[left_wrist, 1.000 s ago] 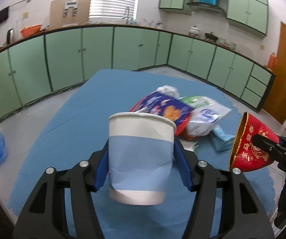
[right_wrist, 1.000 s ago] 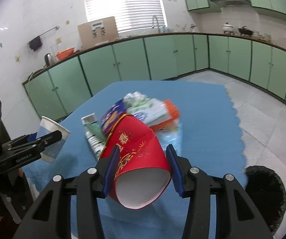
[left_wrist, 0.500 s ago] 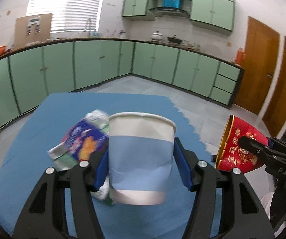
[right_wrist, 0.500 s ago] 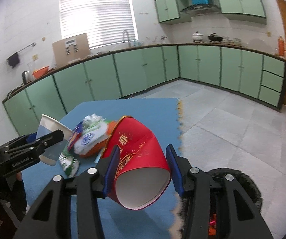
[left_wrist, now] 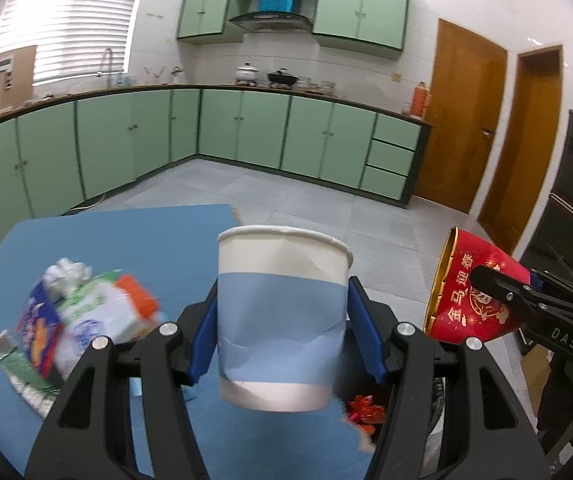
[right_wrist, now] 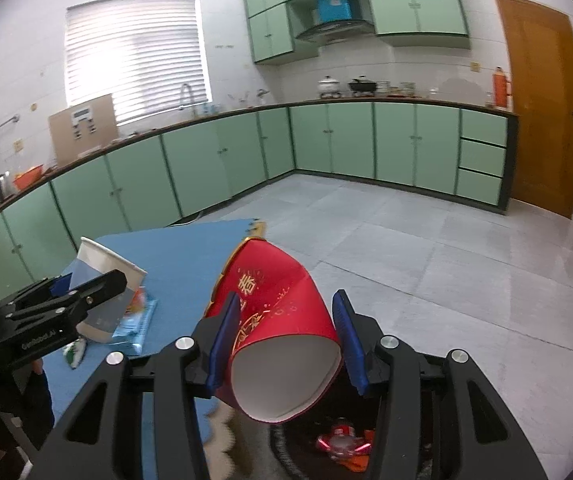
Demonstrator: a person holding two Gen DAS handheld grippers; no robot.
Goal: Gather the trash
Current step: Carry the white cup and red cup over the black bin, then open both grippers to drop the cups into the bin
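While the left gripper [left_wrist: 284,334] clamps an upright blue-and-white cup [left_wrist: 282,316] between its blue pads, the right gripper [right_wrist: 284,340] grips a red cup [right_wrist: 282,336] tipped on its side, mouth away from the camera. Both hang over the edge of a blue mat [left_wrist: 126,240], above a dark bin [right_wrist: 338,446] already holding red scraps [right_wrist: 342,444]. Behind, more wrappers [left_wrist: 82,320] lie heaped on the mat. Green cabinets [right_wrist: 366,144] line the kitchen walls.

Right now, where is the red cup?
The red cup is clamped in the right claw, tilted, above the black trash bin.
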